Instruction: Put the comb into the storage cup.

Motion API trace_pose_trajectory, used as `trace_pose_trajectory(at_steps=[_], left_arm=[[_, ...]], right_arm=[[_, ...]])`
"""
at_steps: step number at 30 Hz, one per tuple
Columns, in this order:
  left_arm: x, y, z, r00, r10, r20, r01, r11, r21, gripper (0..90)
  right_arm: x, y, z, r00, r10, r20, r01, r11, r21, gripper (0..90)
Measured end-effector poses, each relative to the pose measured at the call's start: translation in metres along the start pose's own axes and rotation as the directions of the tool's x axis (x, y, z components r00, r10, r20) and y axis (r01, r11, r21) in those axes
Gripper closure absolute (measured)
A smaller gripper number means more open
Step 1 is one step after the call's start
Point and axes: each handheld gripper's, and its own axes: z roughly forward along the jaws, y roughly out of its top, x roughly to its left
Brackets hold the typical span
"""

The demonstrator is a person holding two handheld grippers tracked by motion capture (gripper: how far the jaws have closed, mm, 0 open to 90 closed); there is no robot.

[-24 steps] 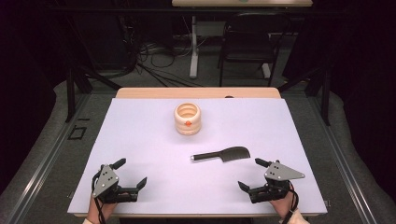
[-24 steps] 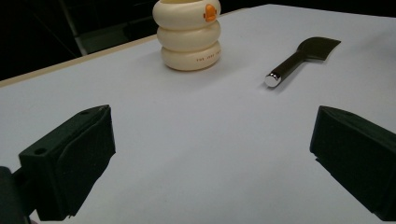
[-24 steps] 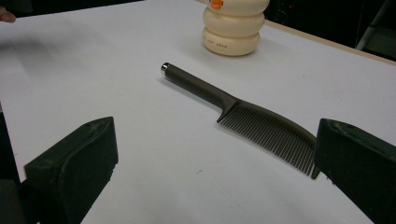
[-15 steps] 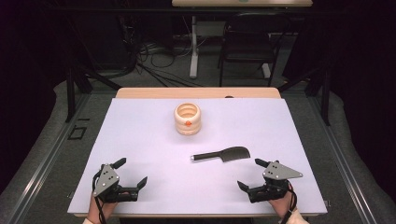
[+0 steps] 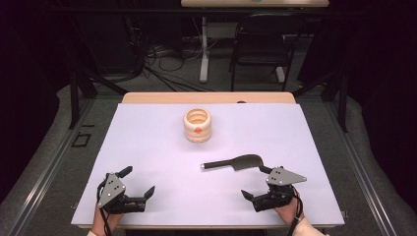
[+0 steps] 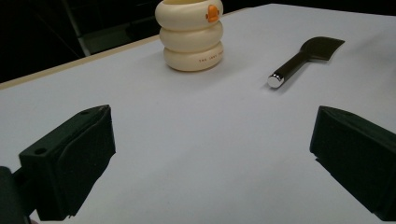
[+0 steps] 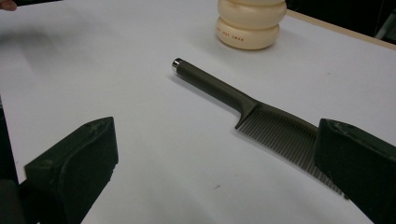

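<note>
While its jaws stand wide and empty, the right gripper (image 5: 256, 183) rests just beside the dark, flat-toothed, round-handled comb (image 5: 233, 163).

The high view looks down and forward over the whole bench (image 5: 147, 147) from far up; each gripper view sits low and close between its own black jaws; all three share the comb (image 5: 236, 163) and cup (image 5: 197, 126).
</note>
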Motion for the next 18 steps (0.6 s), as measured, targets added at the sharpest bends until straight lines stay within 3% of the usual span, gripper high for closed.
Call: trace_pose_trajectory(at_steps=[18], left_arm=[[0.001,-0.001,-0.001,1.0,-0.008,-0.006,0.008,1.0,-0.001,0.1]], right_arm=[[-0.006,0.019,0.037,0.9984,0.021,-0.052,-0.02,0.999,0.035,0.0]])
